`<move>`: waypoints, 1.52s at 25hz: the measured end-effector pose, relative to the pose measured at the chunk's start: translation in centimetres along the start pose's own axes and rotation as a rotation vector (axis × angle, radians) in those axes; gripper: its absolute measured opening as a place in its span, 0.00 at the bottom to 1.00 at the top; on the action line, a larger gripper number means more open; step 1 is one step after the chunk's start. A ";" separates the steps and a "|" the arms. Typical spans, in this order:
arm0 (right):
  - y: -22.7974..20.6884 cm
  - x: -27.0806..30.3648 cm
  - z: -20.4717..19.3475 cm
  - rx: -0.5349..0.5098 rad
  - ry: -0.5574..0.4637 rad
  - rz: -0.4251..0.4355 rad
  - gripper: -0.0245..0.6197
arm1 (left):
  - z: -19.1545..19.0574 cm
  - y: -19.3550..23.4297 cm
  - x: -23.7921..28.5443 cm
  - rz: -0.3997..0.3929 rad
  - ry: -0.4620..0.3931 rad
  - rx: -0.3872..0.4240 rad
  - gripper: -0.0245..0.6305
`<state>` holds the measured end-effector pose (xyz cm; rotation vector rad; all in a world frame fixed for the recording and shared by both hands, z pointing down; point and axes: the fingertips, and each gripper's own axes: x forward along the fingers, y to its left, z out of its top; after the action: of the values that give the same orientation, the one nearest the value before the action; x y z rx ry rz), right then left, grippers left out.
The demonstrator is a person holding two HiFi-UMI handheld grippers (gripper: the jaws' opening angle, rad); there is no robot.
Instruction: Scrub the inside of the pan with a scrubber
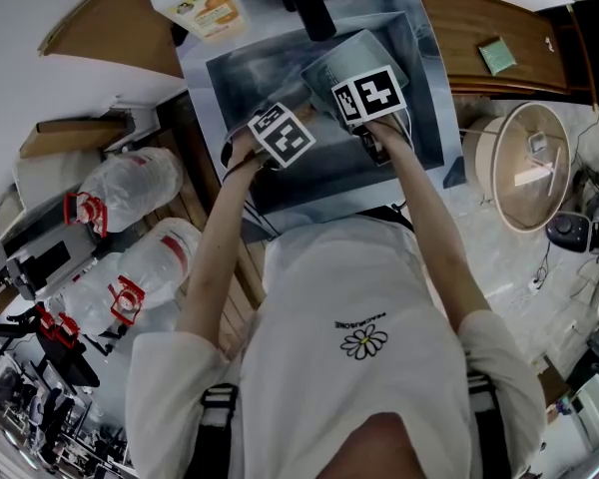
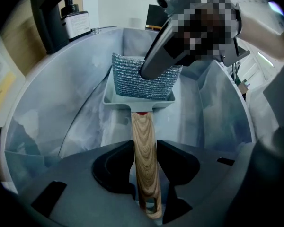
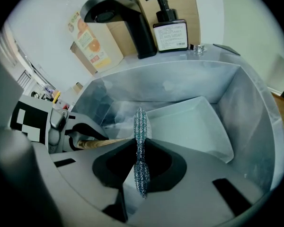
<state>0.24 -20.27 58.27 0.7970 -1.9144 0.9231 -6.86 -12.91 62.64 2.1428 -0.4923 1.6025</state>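
Wooden pan handle (image 2: 143, 126) squeezed tight between left gripper (image 2: 144, 155) jaws. Square grey pan (image 2: 112, 98) held inside sink (image 2: 57, 103). Silver mesh scrubber (image 2: 130, 79) pinched tight by right gripper (image 3: 141, 148), set inside pan, touching it.

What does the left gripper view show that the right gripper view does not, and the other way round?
Only the left gripper view: the wooden handle along its length, clamped between the jaws of the left gripper; the scrubber by its broad woven face; and the right gripper from outside, pressing the scrubber into the pan.
Only the right gripper view: the scrubber edge-on, pinched between that gripper's own jaws, and the left gripper's marker cube.
Both: the pan, the sink around it and the soap bottle behind.
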 end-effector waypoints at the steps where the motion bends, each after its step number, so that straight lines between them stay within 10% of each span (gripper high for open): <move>1: -0.2 -0.5 0.2 -0.001 -0.015 -0.005 0.11 | 0.3 0.1 -0.3 0.007 -0.026 -0.012 0.28; 25: 1.8 -25.2 6.6 -0.183 -0.859 -0.184 0.11 | 14.9 -1.0 -29.1 0.475 -1.085 -0.334 0.07; 38: 2.7 -31.7 3.6 -0.177 -1.151 -0.251 0.11 | 12.3 -4.1 -34.6 0.729 -1.329 -0.386 0.07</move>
<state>10.57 -16.26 28.25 1.6233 -2.6768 0.0597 -4.19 -14.77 25.83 2.5245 -1.9132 -0.0463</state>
